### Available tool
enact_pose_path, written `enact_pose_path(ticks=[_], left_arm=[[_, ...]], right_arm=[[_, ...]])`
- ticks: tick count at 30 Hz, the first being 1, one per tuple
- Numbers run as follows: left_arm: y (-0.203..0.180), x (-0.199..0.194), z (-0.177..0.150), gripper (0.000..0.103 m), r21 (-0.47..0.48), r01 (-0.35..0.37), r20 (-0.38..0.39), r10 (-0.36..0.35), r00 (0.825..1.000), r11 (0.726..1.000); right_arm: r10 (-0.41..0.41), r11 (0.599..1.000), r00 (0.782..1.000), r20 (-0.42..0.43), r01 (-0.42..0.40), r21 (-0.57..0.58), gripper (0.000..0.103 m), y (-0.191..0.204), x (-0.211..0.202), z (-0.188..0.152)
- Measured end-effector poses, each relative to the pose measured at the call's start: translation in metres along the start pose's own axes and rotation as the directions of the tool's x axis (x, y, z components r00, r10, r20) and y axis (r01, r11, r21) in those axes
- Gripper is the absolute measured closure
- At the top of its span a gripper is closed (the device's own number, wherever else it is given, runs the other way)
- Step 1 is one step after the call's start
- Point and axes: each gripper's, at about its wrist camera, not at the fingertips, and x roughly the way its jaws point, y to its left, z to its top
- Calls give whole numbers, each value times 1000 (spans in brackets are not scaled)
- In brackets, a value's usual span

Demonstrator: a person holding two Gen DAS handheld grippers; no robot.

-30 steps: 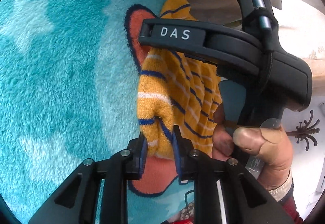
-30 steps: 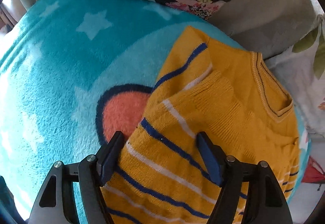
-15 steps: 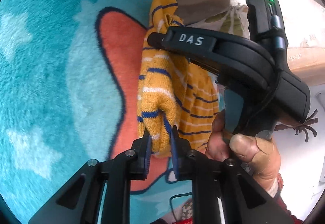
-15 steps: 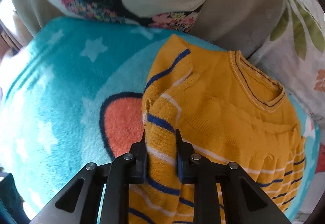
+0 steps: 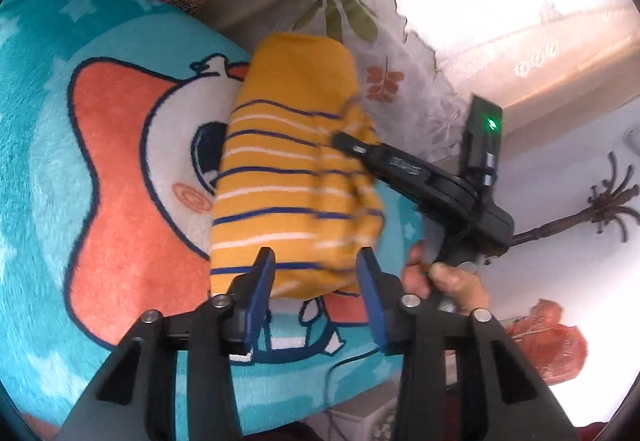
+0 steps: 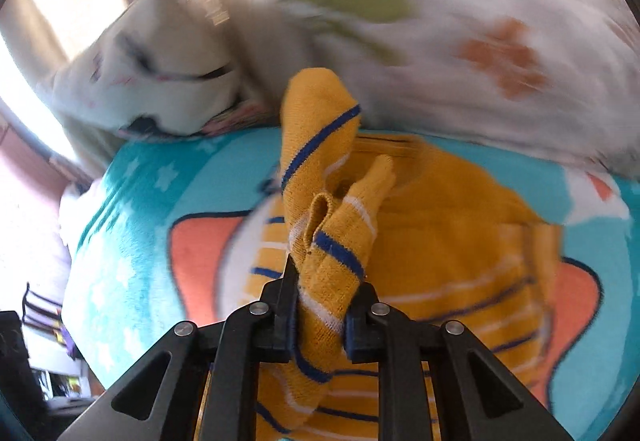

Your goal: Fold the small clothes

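Note:
A small mustard-yellow sweater (image 5: 292, 177) with blue and white stripes lies folded over on a teal cartoon blanket (image 5: 80, 181). My left gripper (image 5: 316, 293) is open, its blue pads either side of the sweater's near edge, holding nothing. My right gripper (image 6: 322, 305) is shut on a bunched sleeve (image 6: 328, 241) of the sweater and holds it up over the sweater's body (image 6: 460, 241). In the left wrist view the right gripper's body (image 5: 424, 177) reaches onto the sweater's right side.
Floral pillows (image 5: 400, 81) lie along the blanket's far edge and show blurred in the right wrist view (image 6: 440, 33). A red bag (image 5: 548, 345) sits off the blanket's right edge. A dark coat stand (image 5: 600, 209) is at the right.
My left gripper has opened and let go of the sweater's edge and pulled back. My right gripper has carried the pinched sleeve across over the sweater's body.

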Motion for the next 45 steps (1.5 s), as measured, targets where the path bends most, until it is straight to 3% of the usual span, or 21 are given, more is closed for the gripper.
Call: enact_pose_path(ticks=[5, 12, 13, 14, 16, 21, 24, 26, 27, 29, 33, 39, 40, 41, 45], left_arm=[[2, 36, -24, 63, -21, -78, -82, 76, 994, 997], [-19, 69, -49, 63, 22, -138, -140, 139, 980, 990], [-22, 71, -51, 63, 31, -152, -141, 155, 978, 988], [-23, 74, -52, 63, 43, -171, -141, 175, 974, 984], [-27, 76, -55, 63, 61, -198, -137, 205, 969, 978], [-35, 74, -58, 60, 72, -272, -103, 278, 955, 960], [-37, 74, -57, 60, 85, -328, -80, 335, 939, 941], [-41, 76, -55, 59, 102, -363, -65, 370, 927, 926], [-43, 77, -55, 58, 106, -371, -60, 378, 924, 923], [-45, 77, -54, 57, 111, -375, -53, 382, 922, 920], [-45, 76, -53, 54, 113, -396, -40, 402, 915, 911], [-40, 73, -52, 52, 97, -413, -28, 417, 908, 905], [-40, 72, -52, 51, 96, -418, -25, 422, 906, 903], [-38, 72, -53, 50, 98, -428, -22, 432, 902, 898], [-36, 68, -58, 49, 119, -486, -6, 490, 871, 866]], right_arm=[[31, 988, 999, 16, -33, 151, 86, -94, -17, -15], [134, 954, 991, 12, -132, 270, 83, -157, 2, -40], [133, 949, 991, 17, -133, 285, 75, -163, 2, -42], [120, 947, 993, 21, -121, 296, 61, -167, 2, -43], [92, 948, 995, 35, -98, 303, 49, -175, -7, -45], [17, 973, 995, 101, -40, 229, 49, -173, -54, -44], [86, 977, 987, 134, -110, 180, 53, -156, -71, -48], [131, 980, 985, 109, -146, 139, 66, -140, -66, -54], [146, 981, 986, 83, -156, 117, 67, -131, -58, -57], [112, 990, 993, 33, -114, 86, 74, -119, -35, -66], [28, 989, 1000, 4, -29, 146, 74, -138, -16, -78], [5, 981, 1000, -20, -1, 192, 65, -160, -13, -94], [9, 978, 1000, -19, -5, 210, 58, -165, -12, -99], [11, 974, 1000, -17, -7, 228, 48, -170, -12, -102], [113, 936, 994, 3, -108, 334, 37, -194, -6, -114]])
